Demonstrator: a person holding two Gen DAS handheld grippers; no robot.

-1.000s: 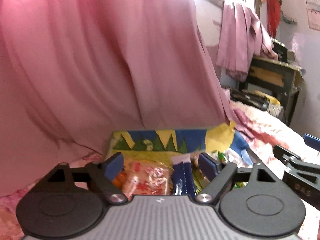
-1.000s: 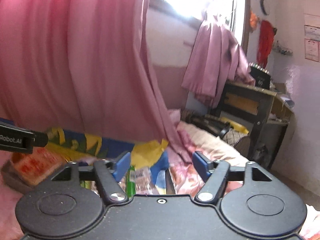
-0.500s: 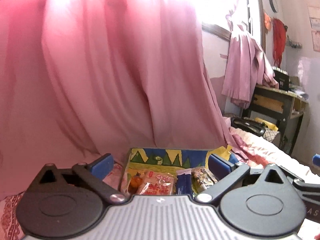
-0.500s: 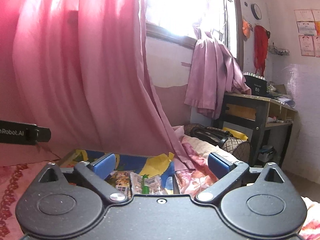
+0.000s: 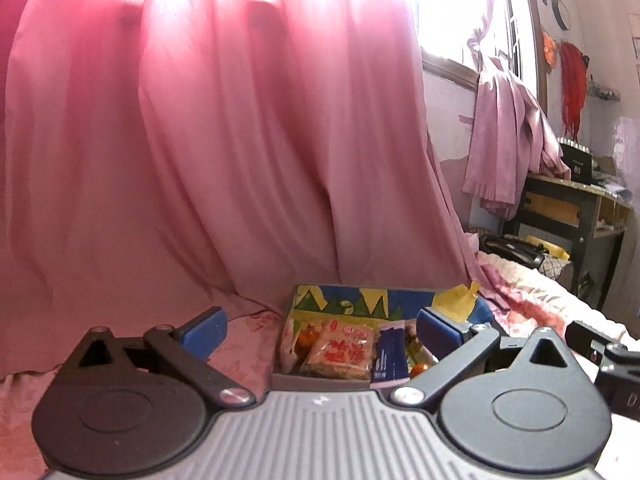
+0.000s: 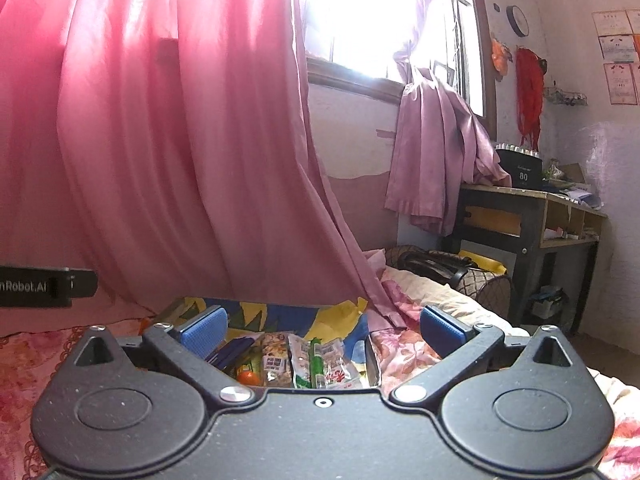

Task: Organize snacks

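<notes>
1. On the bed, against the foot of a pink curtain [image 5: 200, 140], sits a low box [image 5: 320, 380] with a blue, yellow and green patterned lining, and the snacks lie inside it.
2. From the left wrist view, the box holds a clear packet with red print [image 5: 340, 350], a dark blue packet [image 5: 390, 354] just to its right, and a small orange item [image 5: 420, 368] at the right edge, partly hidden.
3. From the right wrist view, the same box [image 6: 280, 316] shows clear packets with a green stick [image 6: 316, 362] among them, plus an orange item [image 6: 249, 377] near the front.
4. The left tongs [image 5: 320, 330] stand spread wide with nothing between the blue pads [image 5: 204, 328]; their jaws have just been opening.
5. The right tongs [image 6: 322, 330] are likewise spread wide and hold nothing, their jaws having just been opening too.
6. Both tongs hang above and short of the box, clear of the snacks.
7. A floral bedspread [image 6: 404, 344] covers the bed around the box.
8. To the right stands a dark counter [image 6: 532, 216] carrying a black box and clutter, with a mauve cloth [image 6: 436, 160] hanging beside the bright window [image 6: 380, 20].
</notes>
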